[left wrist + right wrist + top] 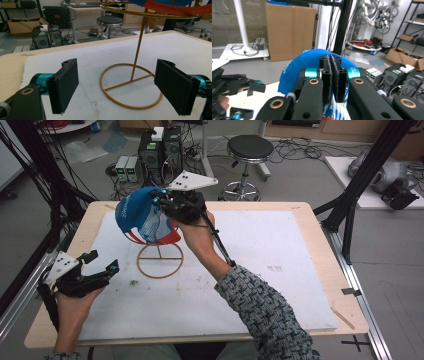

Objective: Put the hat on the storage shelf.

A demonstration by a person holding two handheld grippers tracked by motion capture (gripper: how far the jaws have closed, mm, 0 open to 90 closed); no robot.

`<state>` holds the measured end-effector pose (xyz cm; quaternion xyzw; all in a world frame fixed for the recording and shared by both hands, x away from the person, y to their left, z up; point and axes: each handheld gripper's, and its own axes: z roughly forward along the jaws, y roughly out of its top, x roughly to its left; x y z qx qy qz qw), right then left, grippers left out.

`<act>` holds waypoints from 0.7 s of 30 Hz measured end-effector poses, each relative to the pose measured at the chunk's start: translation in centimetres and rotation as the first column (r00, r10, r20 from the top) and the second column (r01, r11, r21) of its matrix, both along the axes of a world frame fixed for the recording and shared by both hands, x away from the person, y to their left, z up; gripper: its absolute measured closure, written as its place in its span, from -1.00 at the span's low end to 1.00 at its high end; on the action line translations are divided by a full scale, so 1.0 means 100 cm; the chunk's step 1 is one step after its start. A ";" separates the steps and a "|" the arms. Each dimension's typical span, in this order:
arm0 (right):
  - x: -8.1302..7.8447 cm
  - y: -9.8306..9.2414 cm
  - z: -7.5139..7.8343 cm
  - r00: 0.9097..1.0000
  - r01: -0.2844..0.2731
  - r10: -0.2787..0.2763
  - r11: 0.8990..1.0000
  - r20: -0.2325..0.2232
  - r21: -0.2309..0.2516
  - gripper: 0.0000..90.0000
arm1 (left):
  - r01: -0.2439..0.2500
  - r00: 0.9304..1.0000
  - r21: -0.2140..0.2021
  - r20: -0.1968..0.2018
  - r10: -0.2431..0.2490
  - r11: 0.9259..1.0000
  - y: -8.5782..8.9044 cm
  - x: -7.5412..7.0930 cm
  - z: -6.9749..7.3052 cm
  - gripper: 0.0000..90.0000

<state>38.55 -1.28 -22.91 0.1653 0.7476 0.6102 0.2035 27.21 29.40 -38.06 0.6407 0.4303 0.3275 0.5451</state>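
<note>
A blue cap (136,214) with a red brim and white mesh sits over the top ring of a gold wire stand (160,260) on the white mat. My right gripper (159,200) is at the cap's back right, its jaws pressed together on the cap's fabric. In the right gripper view the cap (298,67) bulges just behind the shut right gripper (330,60). My left gripper (103,261) rests low at the table's left, open and empty. In its own view the left gripper (120,86) faces the stand (137,50), with the red brim (175,8) overhead.
A white mat (270,265) covers most of the wooden table (305,207). Behind the table stand a black stool (249,147) and computer towers (161,150) with cables. Black frame posts (350,205) rise at the table's right and left sides.
</note>
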 end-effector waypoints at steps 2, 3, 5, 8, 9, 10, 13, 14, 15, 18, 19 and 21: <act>-0.001 0.003 -0.001 1.000 -0.004 0.004 1.000 0.001 -0.011 0.95 | 0.002 1.000 0.005 -0.002 -0.002 1.000 0.000 0.000 0.000 -0.56; -0.001 0.004 -0.002 1.000 -0.008 0.008 1.000 0.001 -0.016 0.95 | 0.002 1.000 0.001 -0.002 -0.002 1.000 0.000 0.000 0.000 -0.56; -0.001 0.006 -0.003 1.000 -0.010 0.010 1.000 0.002 -0.023 0.95 | 0.002 1.000 -0.001 0.001 -0.002 1.000 0.000 0.000 0.000 -0.56; -0.002 0.005 -0.002 1.000 0.002 -0.002 1.000 0.001 0.004 0.95 | 0.000 1.000 -0.001 -0.002 0.000 1.000 0.001 0.000 0.000 -0.56; -0.001 0.005 -0.002 1.000 -0.004 0.004 1.000 -0.012 0.019 0.95 | 0.001 1.000 0.000 -0.003 -0.001 1.000 0.001 0.000 0.000 -0.56; -0.001 0.005 -0.001 1.000 -0.010 0.011 0.999 -0.025 0.032 0.95 | 0.001 1.000 -0.001 -0.002 -0.001 1.000 0.001 0.000 0.000 -0.56; -0.002 0.005 0.000 0.999 -0.020 0.021 0.999 -0.028 0.044 0.96 | 0.002 1.000 0.004 -0.004 -0.002 1.000 0.001 0.001 -0.001 -0.56; -0.004 0.006 0.001 0.999 -0.022 0.024 0.998 -0.027 0.051 0.96 | 0.002 1.000 0.003 -0.004 -0.002 1.000 0.001 0.001 -0.001 -0.56; -0.005 0.006 0.003 0.999 -0.026 0.027 0.998 -0.024 0.059 0.96 | 0.001 1.000 0.002 -0.004 -0.001 1.000 0.001 0.000 -0.001 -0.56; -0.009 0.010 0.006 0.999 -0.043 0.045 0.997 -0.020 0.064 0.96 | 0.000 1.000 0.001 -0.005 0.000 1.000 0.001 0.001 -0.001 -0.56; -0.010 0.011 0.007 0.999 -0.050 0.051 0.997 -0.019 0.066 0.96 | 0.000 1.000 0.001 -0.004 0.000 1.000 0.001 0.001 -0.001 -0.56; -0.012 0.014 0.009 0.998 -0.063 0.066 0.995 -0.026 0.078 0.96 | 0.001 1.000 0.002 -0.005 -0.001 1.000 0.001 0.001 -0.001 -0.56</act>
